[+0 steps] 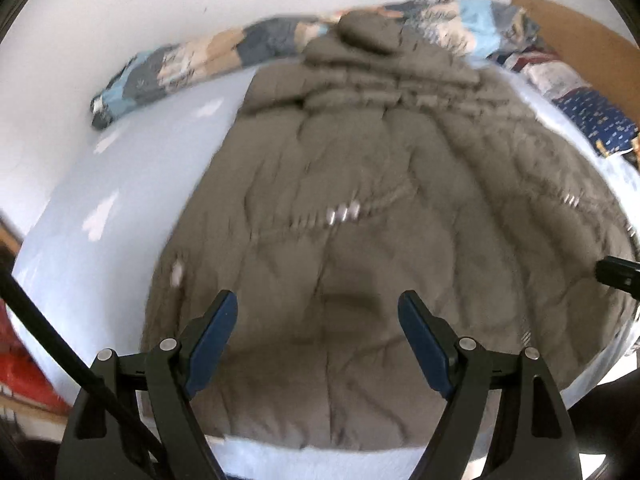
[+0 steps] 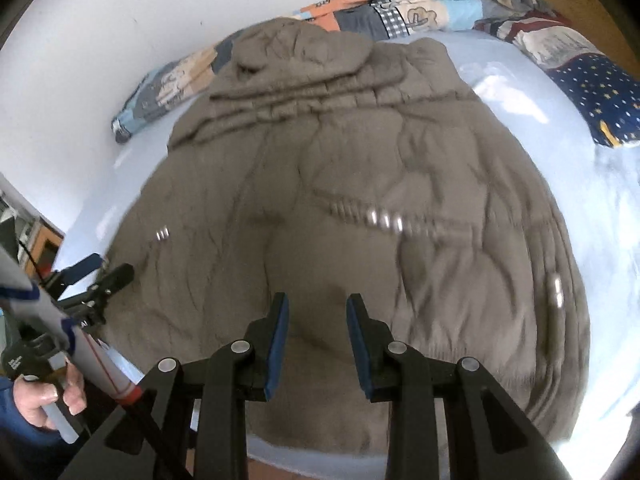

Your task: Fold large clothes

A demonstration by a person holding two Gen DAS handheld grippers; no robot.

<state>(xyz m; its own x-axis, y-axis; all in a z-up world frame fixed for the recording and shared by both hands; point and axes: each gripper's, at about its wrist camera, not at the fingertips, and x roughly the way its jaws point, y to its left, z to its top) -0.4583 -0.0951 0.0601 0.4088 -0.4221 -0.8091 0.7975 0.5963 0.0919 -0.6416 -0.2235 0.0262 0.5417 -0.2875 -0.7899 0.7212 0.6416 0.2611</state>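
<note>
Home bedroom. Bed (image 2: pixel 516 92) with pale blue sheet, pushed against a white wall (image 2: pixel 120 20); patchwork quilt (image 2: pixel 420 8) bunched along the far edge, starred pillow (image 2: pixel 600 96) at the right corner, wooden headboard (image 1: pixel 580 28) behind it.

Padded coat spread on a bed

The left gripper (image 1: pixel 318 306) hangs with jaws wide apart and empty above the grey-brown quilted coat (image 1: pixel 360 184), which lies on the pale blue sheet (image 1: pixel 120 184).

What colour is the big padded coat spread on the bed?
Plain taupe, a grey-brown, with quilted stitching: the coat shows best in the right wrist view.
</note>
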